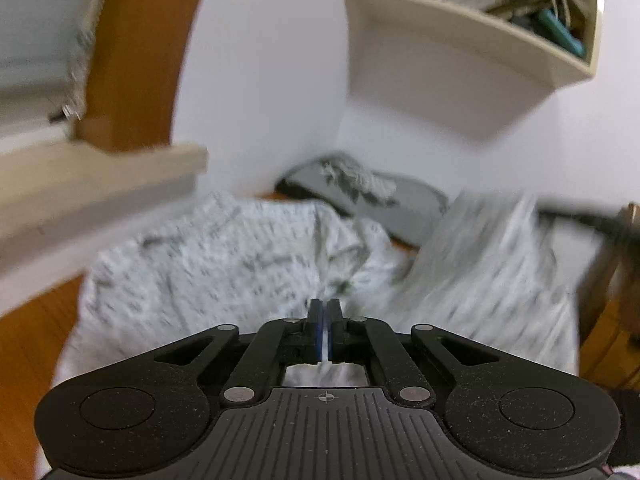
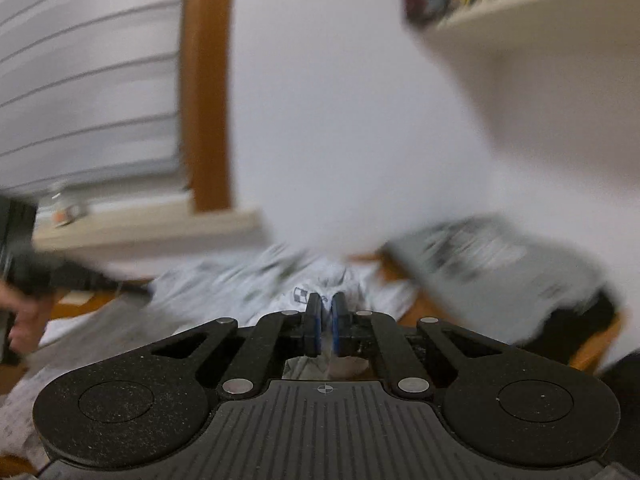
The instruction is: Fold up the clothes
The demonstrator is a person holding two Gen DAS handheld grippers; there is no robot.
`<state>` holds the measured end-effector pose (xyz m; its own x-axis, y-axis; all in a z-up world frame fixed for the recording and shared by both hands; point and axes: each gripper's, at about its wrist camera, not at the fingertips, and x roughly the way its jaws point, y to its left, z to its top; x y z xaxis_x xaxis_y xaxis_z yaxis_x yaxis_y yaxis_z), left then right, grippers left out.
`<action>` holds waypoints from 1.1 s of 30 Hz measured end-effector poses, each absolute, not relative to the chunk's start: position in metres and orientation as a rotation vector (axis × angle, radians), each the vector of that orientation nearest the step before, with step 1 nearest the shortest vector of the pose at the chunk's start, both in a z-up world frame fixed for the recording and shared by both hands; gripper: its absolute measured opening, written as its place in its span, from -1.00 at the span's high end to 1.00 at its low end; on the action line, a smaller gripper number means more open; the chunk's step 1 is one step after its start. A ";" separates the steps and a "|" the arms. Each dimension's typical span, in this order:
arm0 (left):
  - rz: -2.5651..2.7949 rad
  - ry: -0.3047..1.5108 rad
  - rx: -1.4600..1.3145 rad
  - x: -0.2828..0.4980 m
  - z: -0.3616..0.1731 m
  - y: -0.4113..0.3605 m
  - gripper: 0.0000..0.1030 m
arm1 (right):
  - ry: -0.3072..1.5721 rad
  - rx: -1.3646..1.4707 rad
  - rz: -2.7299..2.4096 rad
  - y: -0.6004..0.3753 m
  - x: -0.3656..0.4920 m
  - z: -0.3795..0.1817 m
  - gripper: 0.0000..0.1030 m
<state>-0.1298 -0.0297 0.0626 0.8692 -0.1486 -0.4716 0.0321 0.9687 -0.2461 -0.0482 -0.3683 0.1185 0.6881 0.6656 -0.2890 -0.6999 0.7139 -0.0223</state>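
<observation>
White patterned shirt [image 1: 208, 264] lies on wooden surface, below window sill [image 1: 100, 184]. Left gripper [image 1: 325, 308] clenched on shirt fabric; right gripper [image 2: 326, 304] pinches shirt edge. Risk: thin fabric slips from either grip, fold skews.

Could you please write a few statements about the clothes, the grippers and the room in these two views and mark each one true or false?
1. The left gripper has its jaws closed together over the white patterned garment. True.
2. The right gripper stands wide open. False: its jaws are nearly together, with pale cloth at the narrow gap between them.
3. A grey garment with a print lies near the wall behind the white one. True.
4. The wall shelf holds folded towels. False: it holds books.
5. The surface under the clothes is blue. False: it is orange-brown wood.
</observation>
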 end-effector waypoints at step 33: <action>0.058 0.696 -0.062 -0.107 0.034 0.029 0.83 | 0.632 -0.222 0.967 -0.267 -0.002 0.005 0.47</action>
<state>-0.1067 0.0293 0.0341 0.7657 0.0329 -0.6423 -0.0747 0.9965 -0.0380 -0.0019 -0.2675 0.0047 0.4065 0.6961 -0.5918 -0.8211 0.5623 0.0974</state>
